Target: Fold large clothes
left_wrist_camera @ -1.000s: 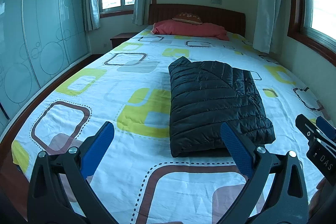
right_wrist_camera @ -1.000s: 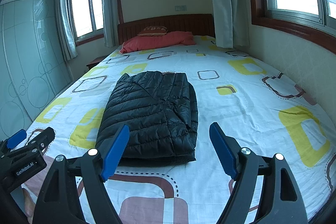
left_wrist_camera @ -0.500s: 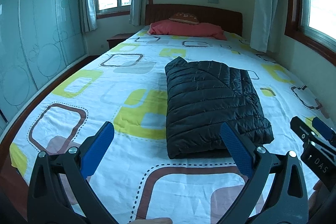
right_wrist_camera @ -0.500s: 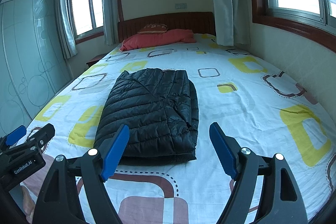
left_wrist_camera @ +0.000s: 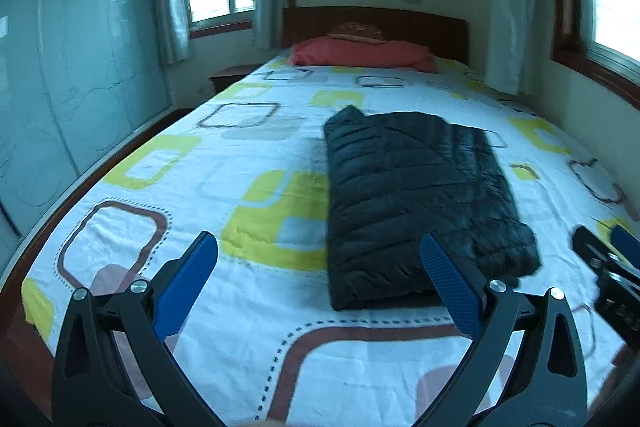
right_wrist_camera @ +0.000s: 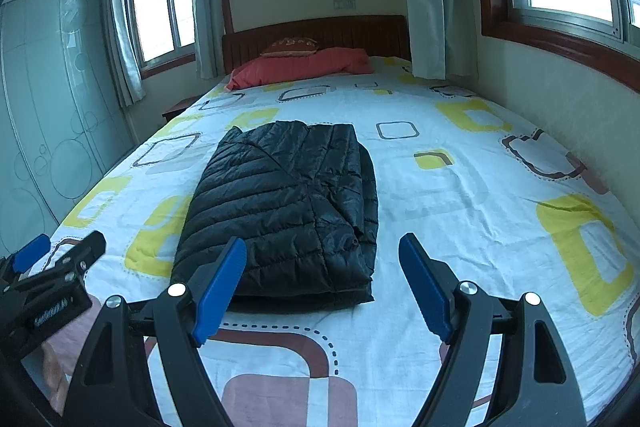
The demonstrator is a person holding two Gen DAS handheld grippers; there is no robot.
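Black quilted down jacket [right_wrist_camera: 286,211] folded into a compact rectangle at frame centre on the patterned bedsheet [right_wrist_camera: 460,211], red pillow [right_wrist_camera: 304,67] far behind at the headboard. Left gripper [left_wrist_camera: 320,283] with jaws spread wide, holding nothing, short of the jacket's near edge; right gripper [right_wrist_camera: 322,283] likewise spread and empty. Compared with a second ago: left view slightly blurred and tilted upward, jacket lying unchanged, both tools drawn clear. Probably means folding finished, with only retreat left.

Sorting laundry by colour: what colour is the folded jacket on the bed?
Black, quilted puffer jacket; clearest in the right wrist view.
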